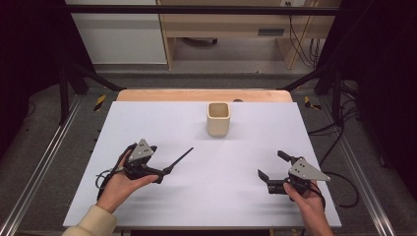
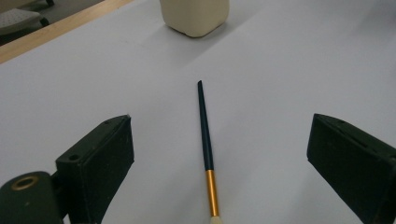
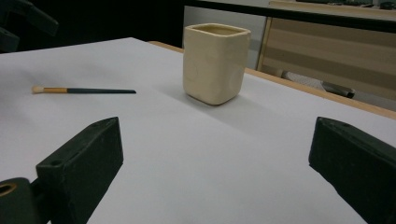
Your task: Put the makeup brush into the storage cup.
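- Paintbrush point(image 1: 178, 158) in the high view: it lies flat on the white table point(image 1: 147, 123), its brush end just ahead of the left gripper point(image 1: 164, 172); the cream cup point(image 1: 218, 118) stands well apart.
- Left gripper view: the jaws stand wide with the paintbrush point(image 2: 205, 140) between them, untouched. It looks light, stiff and thin; the dark handle above the gold ferrule point(image 2: 212, 191) seems the best hold.
- Right gripper view: the right gripper point(image 3: 215, 158) is wide, holding nothing; the paintbrush point(image 3: 84, 90) lies left of the cup point(image 3: 215, 63).

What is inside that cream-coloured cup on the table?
The cup looks empty: the high view shows only pale inner walls below its rim. Its very bottom is shaded and cannot be made out. The brush lies flat on the table, apart from it.
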A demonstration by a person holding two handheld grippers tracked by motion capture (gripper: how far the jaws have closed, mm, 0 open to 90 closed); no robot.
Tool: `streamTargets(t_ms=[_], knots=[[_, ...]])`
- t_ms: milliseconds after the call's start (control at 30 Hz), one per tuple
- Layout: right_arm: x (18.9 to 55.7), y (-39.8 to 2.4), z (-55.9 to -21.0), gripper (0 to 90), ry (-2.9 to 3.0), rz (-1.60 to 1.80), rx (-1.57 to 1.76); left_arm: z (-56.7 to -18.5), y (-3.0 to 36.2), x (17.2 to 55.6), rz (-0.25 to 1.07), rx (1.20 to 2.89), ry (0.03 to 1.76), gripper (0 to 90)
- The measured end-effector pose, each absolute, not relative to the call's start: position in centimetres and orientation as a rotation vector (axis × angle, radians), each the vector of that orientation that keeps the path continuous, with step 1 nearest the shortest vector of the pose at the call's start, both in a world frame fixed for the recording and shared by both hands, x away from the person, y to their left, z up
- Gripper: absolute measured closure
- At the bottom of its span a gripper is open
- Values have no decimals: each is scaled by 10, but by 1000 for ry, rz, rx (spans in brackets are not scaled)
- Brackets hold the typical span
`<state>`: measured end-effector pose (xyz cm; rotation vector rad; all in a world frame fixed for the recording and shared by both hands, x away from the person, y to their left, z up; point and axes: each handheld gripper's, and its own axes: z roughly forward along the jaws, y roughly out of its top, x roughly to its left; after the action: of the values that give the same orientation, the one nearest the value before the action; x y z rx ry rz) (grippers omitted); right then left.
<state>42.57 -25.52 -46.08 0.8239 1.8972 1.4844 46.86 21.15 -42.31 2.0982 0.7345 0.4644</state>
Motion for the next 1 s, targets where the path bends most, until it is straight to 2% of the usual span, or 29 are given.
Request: streamTargets(t_ms=[1000], knots=[[424, -253, -461, 34, 1916, 1485, 825, -432, 184, 503, 438, 2369, 805, 100]])
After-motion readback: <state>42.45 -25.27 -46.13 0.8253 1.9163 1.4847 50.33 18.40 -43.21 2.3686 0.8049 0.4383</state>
